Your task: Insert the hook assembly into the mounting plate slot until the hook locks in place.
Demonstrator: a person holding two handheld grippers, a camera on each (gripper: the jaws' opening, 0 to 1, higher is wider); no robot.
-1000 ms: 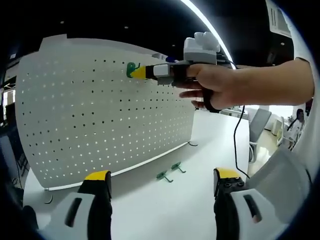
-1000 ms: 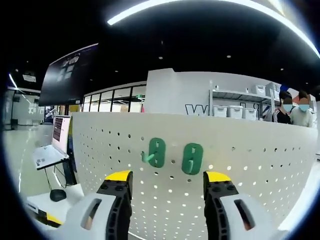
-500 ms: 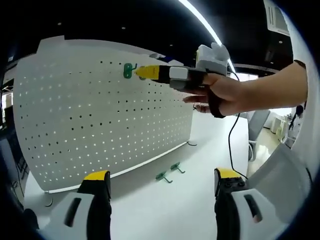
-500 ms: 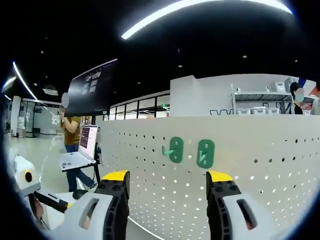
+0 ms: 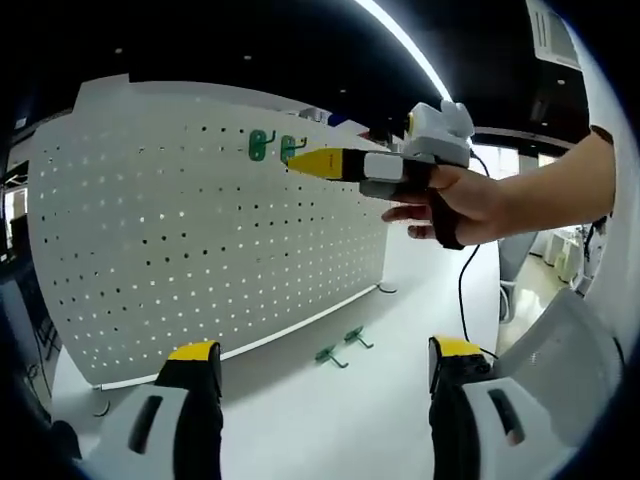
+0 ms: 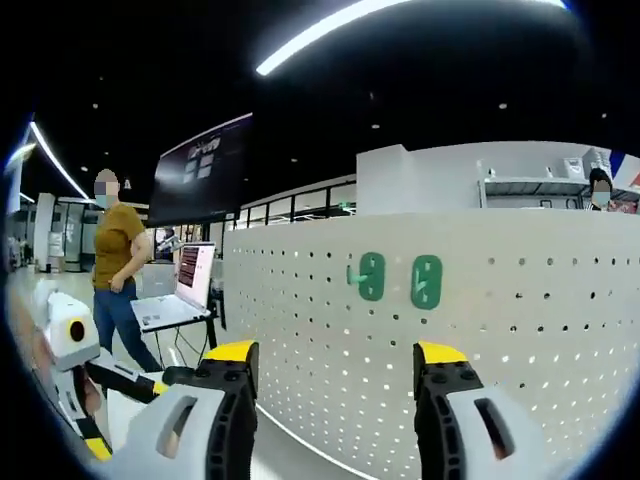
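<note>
A white pegboard mounting plate (image 5: 180, 230) stands upright on the table. Two green hooks (image 5: 262, 146) (image 5: 291, 149) hang side by side near its top edge. They appear again on the plate (image 6: 560, 330) in the right gripper view, as a left hook (image 6: 371, 276) and a right hook (image 6: 426, 281). My right gripper (image 5: 310, 163), held by a hand, hovers just right of the hooks and clear of the board. Its jaws (image 6: 336, 353) are open and empty. My left gripper (image 5: 325, 349) is open and empty, low over the table.
Two loose green hooks (image 5: 328, 354) (image 5: 355, 338) lie on the white table (image 5: 400, 300) in front of the board's foot. A cable (image 5: 465, 300) hangs from the right hand. Beyond the board's left end a person (image 6: 115, 270) stands near a laptop (image 6: 180, 300).
My right gripper has drawn back from the pegboard; its tip was at the hooks and now sits to their right. Both hooks stay on the board. The left gripper is unmoved.
</note>
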